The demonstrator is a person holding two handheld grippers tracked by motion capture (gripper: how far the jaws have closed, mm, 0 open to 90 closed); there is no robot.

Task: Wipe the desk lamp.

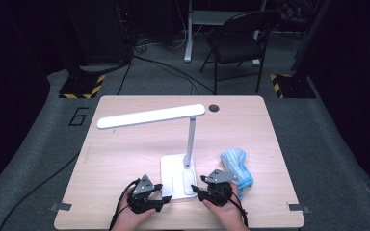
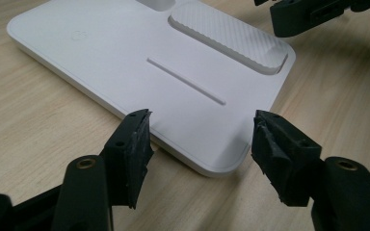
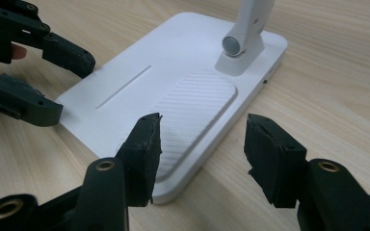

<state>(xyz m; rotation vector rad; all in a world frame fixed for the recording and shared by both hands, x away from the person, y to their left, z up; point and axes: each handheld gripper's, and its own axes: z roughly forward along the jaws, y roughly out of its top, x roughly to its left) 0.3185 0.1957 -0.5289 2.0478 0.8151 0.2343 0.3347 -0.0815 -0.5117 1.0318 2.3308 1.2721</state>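
A white desk lamp (image 1: 183, 144) stands near the middle of the wooden counter (image 1: 115, 159) in the high view, its flat base (image 1: 172, 175) reaching toward the lower edge of the frame and its long head stretching to the upper left. The left gripper (image 1: 160, 191) sits just at the lower left corner of that base, and the right gripper (image 1: 196, 189) just at its lower right edge, so the base lies between the two.

In the left gripper view, the left gripper (image 2: 200, 144) has its jaws spread wide, one on each side of the rounded near corner of the base (image 2: 125, 57). The corner sits in the gap at the lower centre of the frame; neither pad presses on it, and nothing is held. The ribbed pad (image 2: 231, 36) of the base lies at the upper right (the other gripper's black tips show beyond it, in the top right corner).

In the right gripper view, the right gripper (image 3: 202, 144) also stands open. Its left jaw hangs over the near edge of the base (image 3: 173, 48), above the ribbed pad (image 3: 192, 103), while its right jaw is over bare wood; whether the left pad touches the base I cannot tell. The lamp's stem joint (image 3: 236, 45) rises at the upper centre.

A blue cloth (image 1: 236, 166) lies on the counter to the right of the base, just beside the right hand (image 1: 229, 211).
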